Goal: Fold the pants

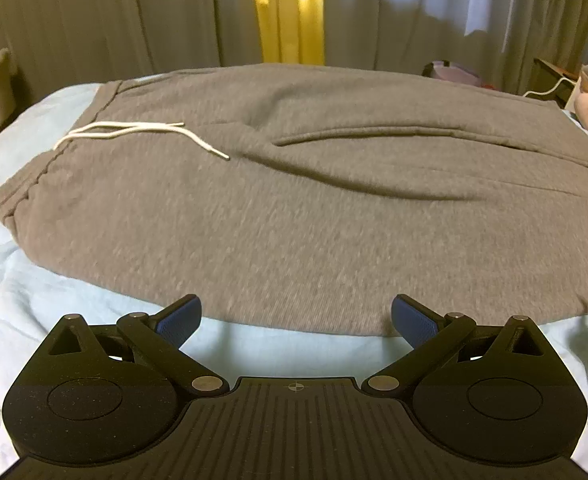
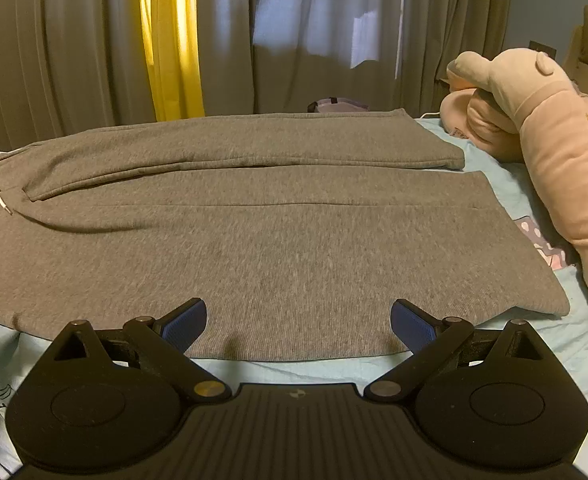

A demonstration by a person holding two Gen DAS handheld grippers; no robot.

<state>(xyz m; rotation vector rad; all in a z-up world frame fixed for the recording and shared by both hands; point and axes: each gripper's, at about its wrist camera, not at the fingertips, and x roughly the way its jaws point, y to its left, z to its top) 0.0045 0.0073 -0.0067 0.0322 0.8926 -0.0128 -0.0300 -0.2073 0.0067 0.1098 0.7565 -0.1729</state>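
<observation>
The grey pants (image 2: 278,240) lie spread flat on the light blue bed sheet (image 1: 34,304), legs side by side, with the white drawstring (image 1: 134,130) at the waistband. Both the left claw (image 1: 296,318) and right claw (image 2: 298,322) hover at the near edge, spread wide and holding nothing. A pink plush toy (image 2: 549,128) lies beside the leg cuffs.

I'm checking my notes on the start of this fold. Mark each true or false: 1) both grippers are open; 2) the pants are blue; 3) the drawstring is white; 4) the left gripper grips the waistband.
1) True: the left gripper and right gripper are open, holding nothing.
2) False: the pants are grey, on a light blue sheet.
3) True: the drawstring is white.
4) False: it grips nothing, near the pants' edge.
</observation>
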